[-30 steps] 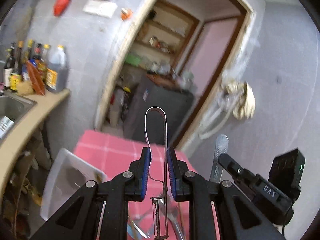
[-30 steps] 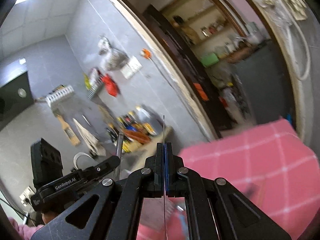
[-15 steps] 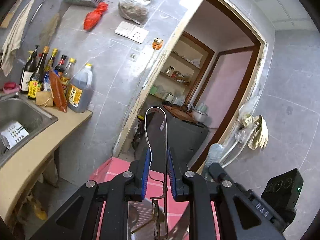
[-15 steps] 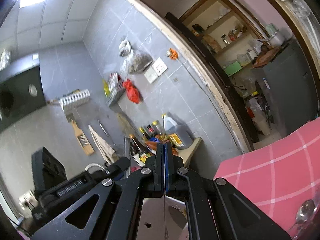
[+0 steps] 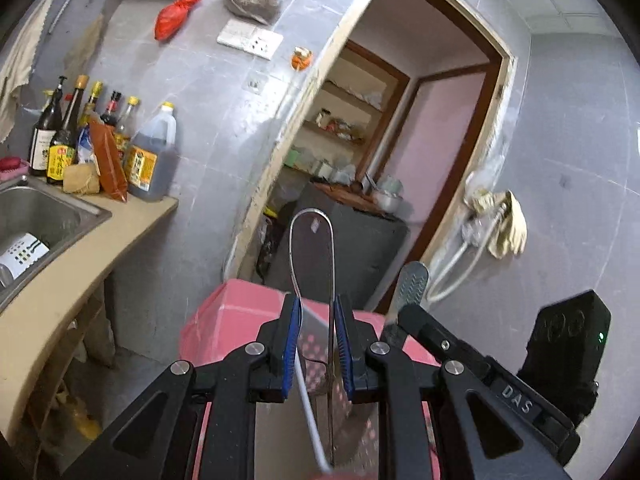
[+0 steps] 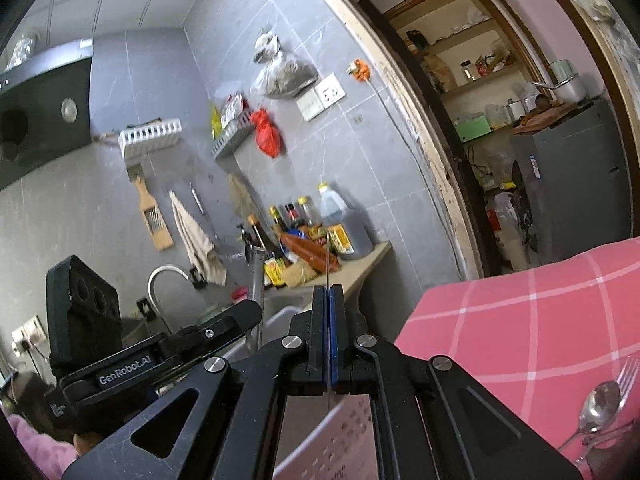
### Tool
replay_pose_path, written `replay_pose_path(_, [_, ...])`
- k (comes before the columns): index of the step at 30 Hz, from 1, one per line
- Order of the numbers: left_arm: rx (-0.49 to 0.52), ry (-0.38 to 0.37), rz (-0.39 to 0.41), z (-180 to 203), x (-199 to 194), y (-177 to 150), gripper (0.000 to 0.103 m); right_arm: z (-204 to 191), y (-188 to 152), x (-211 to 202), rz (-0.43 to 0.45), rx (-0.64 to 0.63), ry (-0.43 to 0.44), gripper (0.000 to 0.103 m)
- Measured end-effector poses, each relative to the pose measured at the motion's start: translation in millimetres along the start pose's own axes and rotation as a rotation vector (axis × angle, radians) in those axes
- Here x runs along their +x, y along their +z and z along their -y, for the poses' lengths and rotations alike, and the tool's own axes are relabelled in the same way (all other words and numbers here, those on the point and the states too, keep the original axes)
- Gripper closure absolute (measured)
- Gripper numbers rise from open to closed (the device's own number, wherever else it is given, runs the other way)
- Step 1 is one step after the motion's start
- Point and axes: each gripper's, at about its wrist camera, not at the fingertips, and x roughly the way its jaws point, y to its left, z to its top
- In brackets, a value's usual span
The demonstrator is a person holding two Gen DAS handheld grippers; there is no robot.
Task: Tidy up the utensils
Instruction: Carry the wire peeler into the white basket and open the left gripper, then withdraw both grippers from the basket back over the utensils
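My left gripper [image 5: 316, 304] is shut on a wire-handled metal peeler [image 5: 312, 248]; its looped handle sticks up past the fingertips. My right gripper [image 6: 328, 292] is shut on a thin flat metal utensil [image 6: 327, 256], seen edge-on; its handle [image 5: 408, 284] shows beside my left gripper in the left wrist view. Both are held up in the air over a pale perforated basket [image 6: 344, 432]. A spoon [image 6: 596, 400] and a fork [image 6: 626, 372] lie on the pink checked tablecloth [image 6: 540, 312] at the lower right.
A counter [image 5: 80, 248] with a steel sink [image 5: 36, 216] and several sauce bottles [image 5: 92, 148] runs along the left. A doorway [image 5: 400, 160] to a pantry with shelves and a grey cabinet lies ahead. Bags and tools hang on the tiled wall.
Both grippers have tilted upward and lifted, so the table has dropped low in view and the wall and counter fill the frames. Each gripper still holds its utensil.
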Motion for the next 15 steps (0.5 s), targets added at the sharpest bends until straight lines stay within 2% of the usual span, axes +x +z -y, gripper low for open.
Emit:
replay_pose_path(6, [-0.048, -0.008, -0.030, -5.9, -11.9, 4.6, 0.085, -3.4, 2.7, -11.1, -0.034, 0.013, -0.035, 0.099])
replay_pose_path(10, [-0.034, 0.005, -0.039, 0.3, -21.3, 12.4, 0.077, -6.0, 11.3, -26.1, -0.015, 0.022, -0.069, 0.093])
replay_pose_path(14, [0.000, 0.031, -0.042, 16.2, -29.5, 18.4, 0.062, -9.3, 26.6, -57.0, 0.032, 0.016, -0.142, 0.069])
replay_pose_path(15, [0.017, 0.039, -0.039, 23.3, -32.1, 19.8, 0.055, -9.8, 30.0, -64.5, 0.041, 0.007, -0.165, 0.064])
